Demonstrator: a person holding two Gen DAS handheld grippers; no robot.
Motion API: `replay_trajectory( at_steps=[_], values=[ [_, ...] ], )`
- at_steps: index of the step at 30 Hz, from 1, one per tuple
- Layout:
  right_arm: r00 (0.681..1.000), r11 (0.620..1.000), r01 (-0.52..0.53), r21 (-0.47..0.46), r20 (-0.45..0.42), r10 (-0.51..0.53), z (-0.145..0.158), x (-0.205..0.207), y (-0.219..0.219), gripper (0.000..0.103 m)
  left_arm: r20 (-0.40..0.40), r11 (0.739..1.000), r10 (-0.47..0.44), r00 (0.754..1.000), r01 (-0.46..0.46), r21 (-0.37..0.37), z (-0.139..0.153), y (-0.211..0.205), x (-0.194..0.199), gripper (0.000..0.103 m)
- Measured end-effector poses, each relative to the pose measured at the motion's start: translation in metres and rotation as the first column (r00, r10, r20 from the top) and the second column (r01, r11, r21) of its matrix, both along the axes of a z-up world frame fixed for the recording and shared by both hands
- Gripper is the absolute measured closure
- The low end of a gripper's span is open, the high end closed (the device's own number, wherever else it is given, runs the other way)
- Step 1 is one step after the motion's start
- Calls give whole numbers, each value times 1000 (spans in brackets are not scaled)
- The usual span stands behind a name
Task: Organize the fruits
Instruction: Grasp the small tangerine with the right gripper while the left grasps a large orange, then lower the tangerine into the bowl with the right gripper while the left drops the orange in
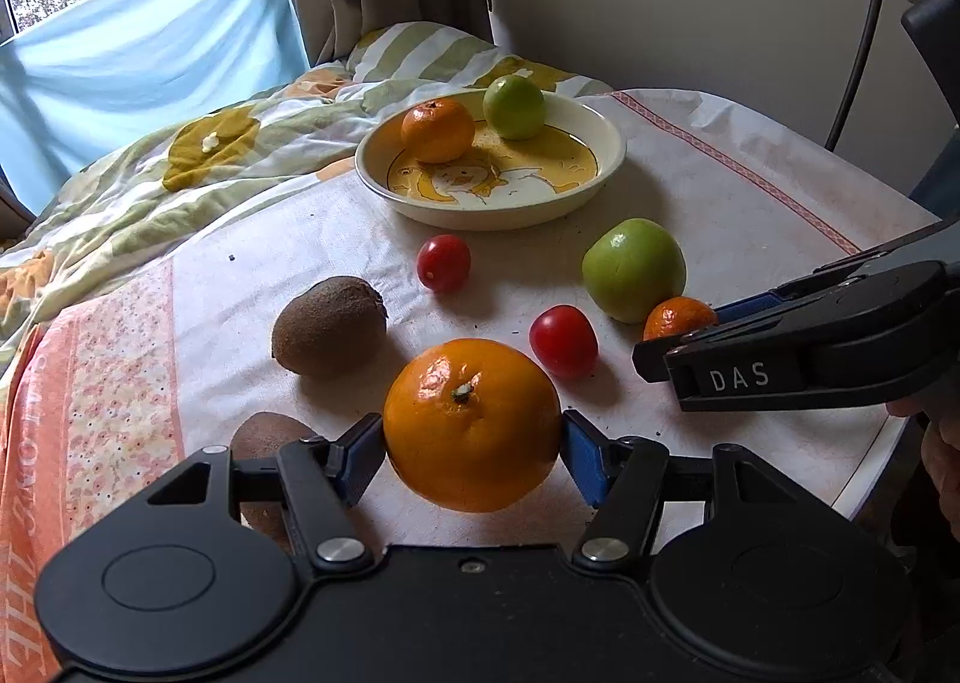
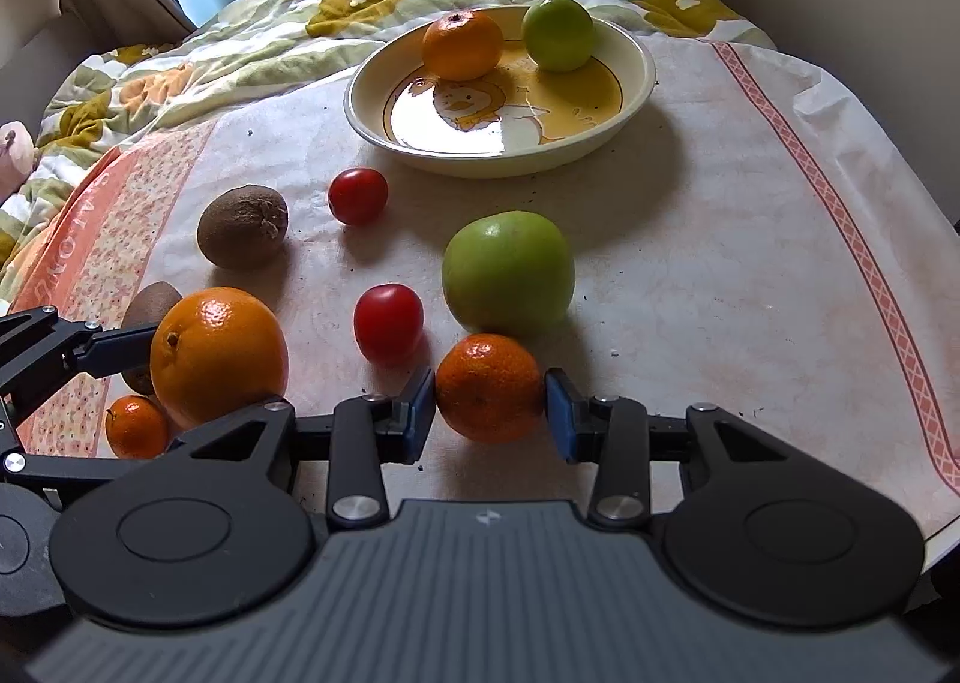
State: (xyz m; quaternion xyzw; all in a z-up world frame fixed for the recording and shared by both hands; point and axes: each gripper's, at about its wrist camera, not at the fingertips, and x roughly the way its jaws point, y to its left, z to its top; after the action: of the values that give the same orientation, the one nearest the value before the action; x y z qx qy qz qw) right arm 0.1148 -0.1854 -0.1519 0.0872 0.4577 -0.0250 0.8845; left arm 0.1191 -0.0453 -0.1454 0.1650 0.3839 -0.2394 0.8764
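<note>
The glossy round plate point(image 2: 624, 101) holds a tangerine point(image 2: 462, 45) and apple point(image 2: 558, 32); the left gripper point(image 1: 473, 446) clasps a dimpled orange point(image 1: 473, 424), the right gripper point(image 2: 489, 404) seemingly pinches a mandarin point(image 2: 489, 388).

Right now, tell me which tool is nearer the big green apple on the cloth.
Right. The right tool, closed on the small mandarin, sits directly beside the big green apple. The left tool, gripping the large orange, is farther off, past a red tomato.

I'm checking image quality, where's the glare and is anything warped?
Left wrist view: window light glints on the large orange; fisheye bends the table edge. Right wrist view: bright reflection washes out the bowl floor; soft shadows fall toward the camera; corners vignetted.
</note>
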Motion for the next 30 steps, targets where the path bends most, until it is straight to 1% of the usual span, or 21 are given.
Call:
replay_trajectory(
  at_steps=[3, 7, 12, 18, 23, 30],
  values=[
    [1000, 1000, 0, -1, 3, 0, 8, -5, 0, 49, 11, 1000, -1, 1000, 1, -3, 9, 1, -3, 36],
    [1000, 1000, 6, 2, 16, -6, 25, -12, -2, 49, 30, 1000, 2, 1000, -1, -17, 28, 5, -8, 36],
    [999, 1000, 20, 4, 44, -20, 53, -19, -5, 49, 56, 999, 13, 998, -11, -47, 60, 10, -13, 36],
    [995, 1000, 29, -3, 98, -29, 92, -23, -11, 49, 93, 997, 21, 995, -13, -80, 94, 13, -11, 36],
    [989, 1000, 27, -8, 143, -26, 115, -12, -22, 49, 110, 994, 39, 993, -27, -108, 112, 13, 4, 36],
    [986, 1000, -6, -5, 166, 7, 122, 23, -43, 49, 129, 991, 69, 989, -53, -126, 118, -3, 37, 36]
  ],
)
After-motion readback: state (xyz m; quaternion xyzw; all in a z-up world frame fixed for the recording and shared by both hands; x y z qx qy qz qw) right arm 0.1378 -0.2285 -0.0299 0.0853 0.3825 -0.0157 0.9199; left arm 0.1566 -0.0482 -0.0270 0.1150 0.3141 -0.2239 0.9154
